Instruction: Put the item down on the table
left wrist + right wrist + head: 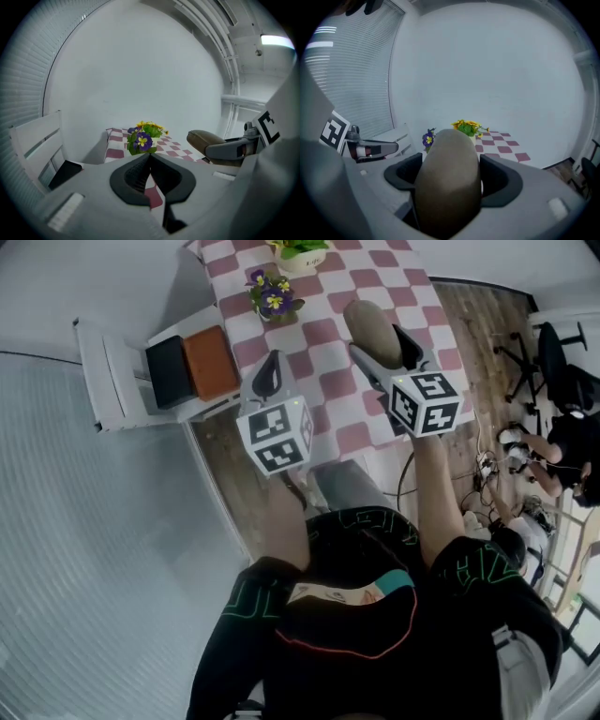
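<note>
My right gripper is shut on a brown potato, held above the red-and-white checked table. In the right gripper view the potato fills the space between the jaws and hides most of what lies ahead. My left gripper hovers over the table's near left edge, its jaws shut with nothing between them. From the left gripper view the potato shows to the right, in the other gripper.
Two flower pots stand on the table: purple pansies and a yellow-flowered plant at the far end. A white bench at the left holds a black pad and an orange pad. Office chairs and cables lie at the right.
</note>
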Motion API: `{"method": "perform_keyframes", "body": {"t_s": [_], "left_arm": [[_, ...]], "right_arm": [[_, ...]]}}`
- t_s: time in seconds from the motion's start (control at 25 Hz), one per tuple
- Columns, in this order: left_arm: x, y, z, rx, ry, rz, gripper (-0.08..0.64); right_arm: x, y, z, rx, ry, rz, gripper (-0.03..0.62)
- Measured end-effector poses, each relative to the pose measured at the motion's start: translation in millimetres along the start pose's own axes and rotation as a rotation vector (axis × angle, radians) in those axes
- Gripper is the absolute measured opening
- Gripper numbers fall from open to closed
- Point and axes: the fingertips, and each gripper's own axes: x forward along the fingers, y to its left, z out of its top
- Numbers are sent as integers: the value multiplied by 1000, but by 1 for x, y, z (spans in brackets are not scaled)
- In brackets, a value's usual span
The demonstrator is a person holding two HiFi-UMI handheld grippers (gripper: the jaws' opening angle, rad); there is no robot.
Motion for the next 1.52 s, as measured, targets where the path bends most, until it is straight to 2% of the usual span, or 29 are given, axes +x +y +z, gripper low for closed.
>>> {"method": "perform_keyframes", "body": {"t_s": [0.2,0.36,0.6,0.88,1.2,1.28,1.4,1.52], "left_arm": [[25,11,-31,-21,73,46,9],[37,14,-49,-33,121,77,9],[59,16,-53,-44,133,90,9],[68,21,-58,-57,157,100,9],[61,19,-56,-78,164,79,9],[56,23,-51,-78,154,80,9],[44,35,-48,-90,148,93,9],[31,41,-40,-98,131,96,9]], "right_arm": [[38,-16,-29,24,66,29,387],[61,-18,-52,6,131,63,387],[96,-22,-83,-26,242,82,387],[113,-3,-119,-74,386,92,387],[114,-5,-127,-77,419,85,391],[116,-7,-124,-27,402,86,391],[116,-8,-113,110,370,83,394],[107,-8,-94,131,323,54,394]]}}
